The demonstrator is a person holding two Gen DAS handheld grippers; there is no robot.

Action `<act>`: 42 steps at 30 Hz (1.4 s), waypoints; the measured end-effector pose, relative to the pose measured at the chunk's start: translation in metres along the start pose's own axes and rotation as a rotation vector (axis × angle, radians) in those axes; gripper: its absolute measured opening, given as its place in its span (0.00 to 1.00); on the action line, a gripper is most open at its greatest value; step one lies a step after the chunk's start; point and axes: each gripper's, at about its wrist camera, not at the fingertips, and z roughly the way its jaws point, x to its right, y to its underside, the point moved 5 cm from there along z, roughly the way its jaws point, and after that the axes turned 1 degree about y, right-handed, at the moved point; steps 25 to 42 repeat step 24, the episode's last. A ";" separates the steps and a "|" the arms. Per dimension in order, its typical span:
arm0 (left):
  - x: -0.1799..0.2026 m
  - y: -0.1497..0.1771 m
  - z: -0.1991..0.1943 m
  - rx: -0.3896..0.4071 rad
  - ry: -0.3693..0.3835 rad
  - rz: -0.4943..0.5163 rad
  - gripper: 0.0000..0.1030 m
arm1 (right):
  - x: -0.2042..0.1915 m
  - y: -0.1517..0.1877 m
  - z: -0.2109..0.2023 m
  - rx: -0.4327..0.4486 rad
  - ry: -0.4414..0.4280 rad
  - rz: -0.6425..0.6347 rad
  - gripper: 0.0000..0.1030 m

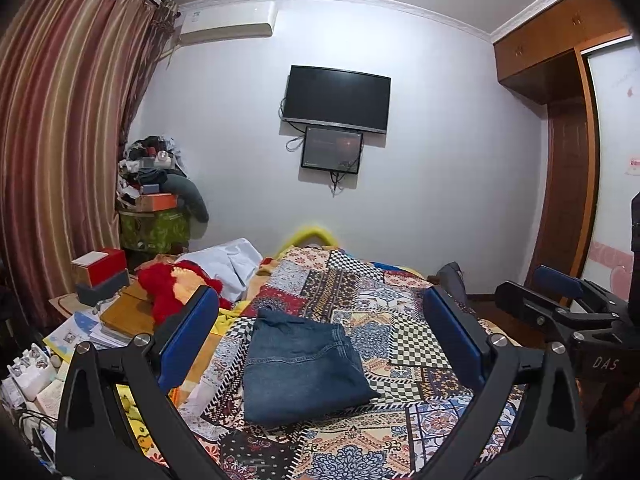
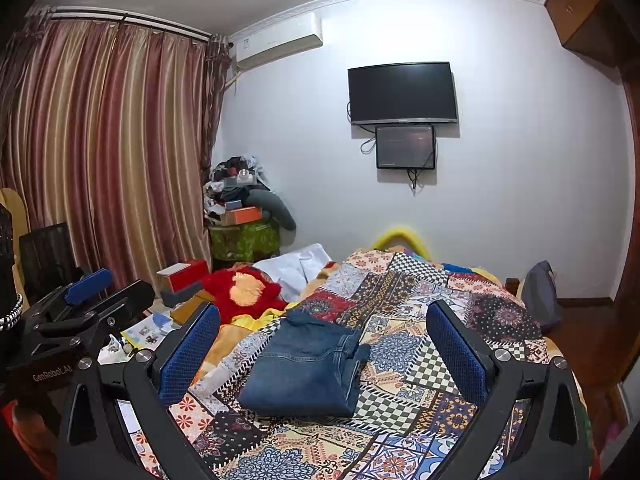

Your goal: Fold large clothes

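Blue-padded and spread wide with nothing between the jaws, the left hand-held gripper (image 1: 320, 340) and the right hand-held gripper (image 2: 322, 354) frame the lower part of each wrist view, both held off the cloth. Just beyond them, in the lower centre, the folded denim jeans (image 1: 298, 368) lie as a compact packet on the patchwork bedspread (image 1: 404, 336), apparently near finished. To finish well, I would press the top layer flat and square the loose edges, taking care not to drag the packet or ruck the bedspread; the red plush toy (image 2: 244, 292) stays clear, centre left.
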 end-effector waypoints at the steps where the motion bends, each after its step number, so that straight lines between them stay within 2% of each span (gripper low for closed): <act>1: -0.001 0.000 0.000 0.000 0.002 -0.004 1.00 | -0.001 0.000 0.000 -0.001 -0.001 -0.001 1.00; 42: 0.000 0.006 0.011 -0.031 0.029 0.001 1.00 | 0.004 0.001 0.003 -0.015 -0.008 0.013 1.00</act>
